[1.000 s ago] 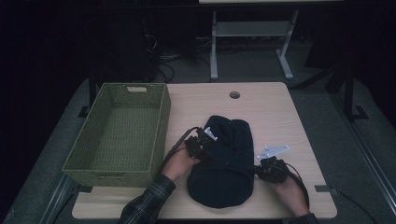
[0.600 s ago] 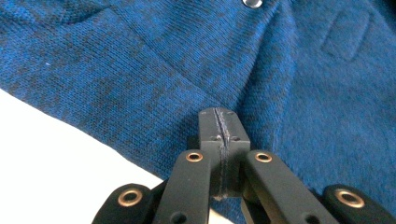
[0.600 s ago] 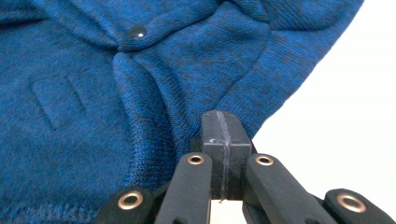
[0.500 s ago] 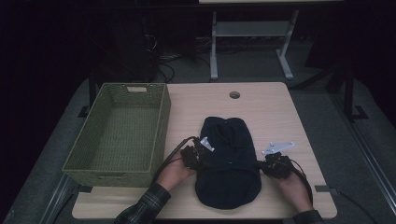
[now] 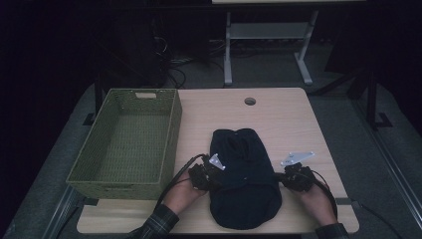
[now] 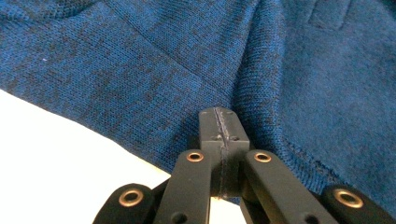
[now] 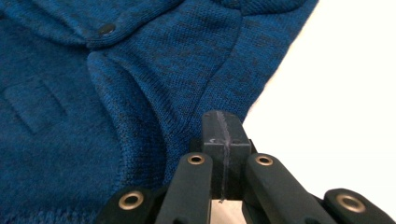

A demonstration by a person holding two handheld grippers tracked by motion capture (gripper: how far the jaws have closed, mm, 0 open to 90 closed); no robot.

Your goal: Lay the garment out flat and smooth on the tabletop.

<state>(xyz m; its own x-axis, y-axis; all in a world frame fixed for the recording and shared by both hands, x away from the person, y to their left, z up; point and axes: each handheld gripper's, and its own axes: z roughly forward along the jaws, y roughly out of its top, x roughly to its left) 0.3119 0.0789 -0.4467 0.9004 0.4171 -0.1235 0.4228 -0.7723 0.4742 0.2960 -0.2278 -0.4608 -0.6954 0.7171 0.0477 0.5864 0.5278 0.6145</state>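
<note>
Both tongs are closed with their jaws pressed together: left tongs [image 5: 208,175] at the left edge of the blue knit garment [image 5: 244,179], right tongs [image 5: 293,177] at its right edge. It lies lengthwise on the desk [image 5: 278,114], flanked by them; the basket [image 5: 127,142] stands leftward.

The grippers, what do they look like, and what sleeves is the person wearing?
Each gripper, left and right, is black with brass-ringed screws, a grey three-cornered plate on top and a trailing black cable. The left sleeve is plaid.
</note>
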